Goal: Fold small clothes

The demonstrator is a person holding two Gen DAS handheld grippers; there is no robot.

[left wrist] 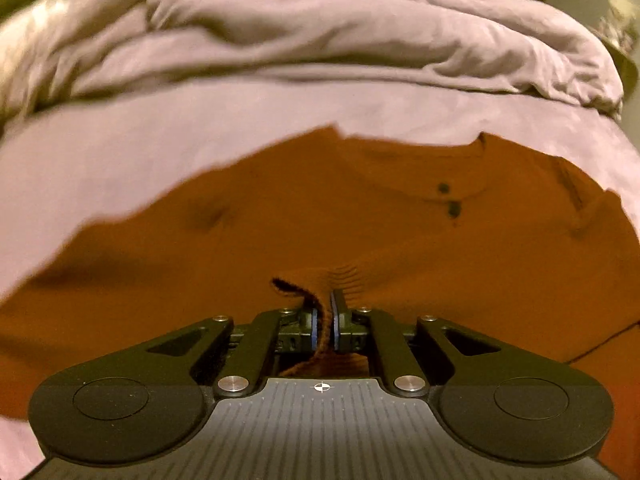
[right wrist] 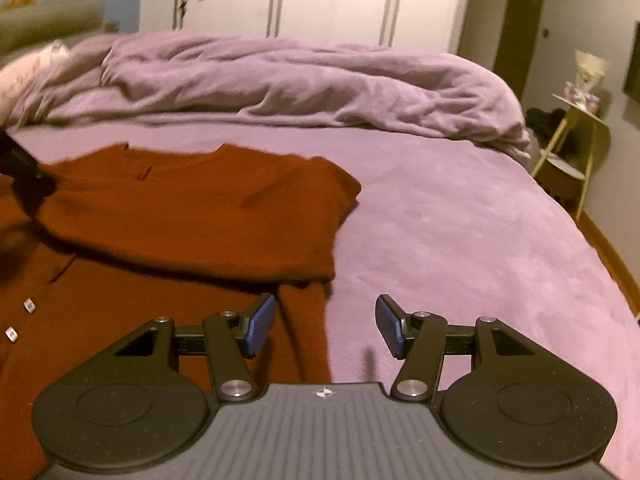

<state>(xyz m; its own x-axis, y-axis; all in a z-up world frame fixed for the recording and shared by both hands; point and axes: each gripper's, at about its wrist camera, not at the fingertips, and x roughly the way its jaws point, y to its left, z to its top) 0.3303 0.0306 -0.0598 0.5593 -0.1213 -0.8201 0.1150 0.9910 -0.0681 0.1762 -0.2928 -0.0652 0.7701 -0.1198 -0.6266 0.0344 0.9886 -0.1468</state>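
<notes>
While clamped on a fold of the rust-red garment [left wrist: 360, 208], the left gripper [left wrist: 325, 320] sat low over it on the purple bedsheet [right wrist: 460, 208]. Right gripper [right wrist: 325, 326] was released, nothing btwn pads, at the garment's edge. Rumpled duvet [right wrist: 300, 80] lay beyond.
</notes>
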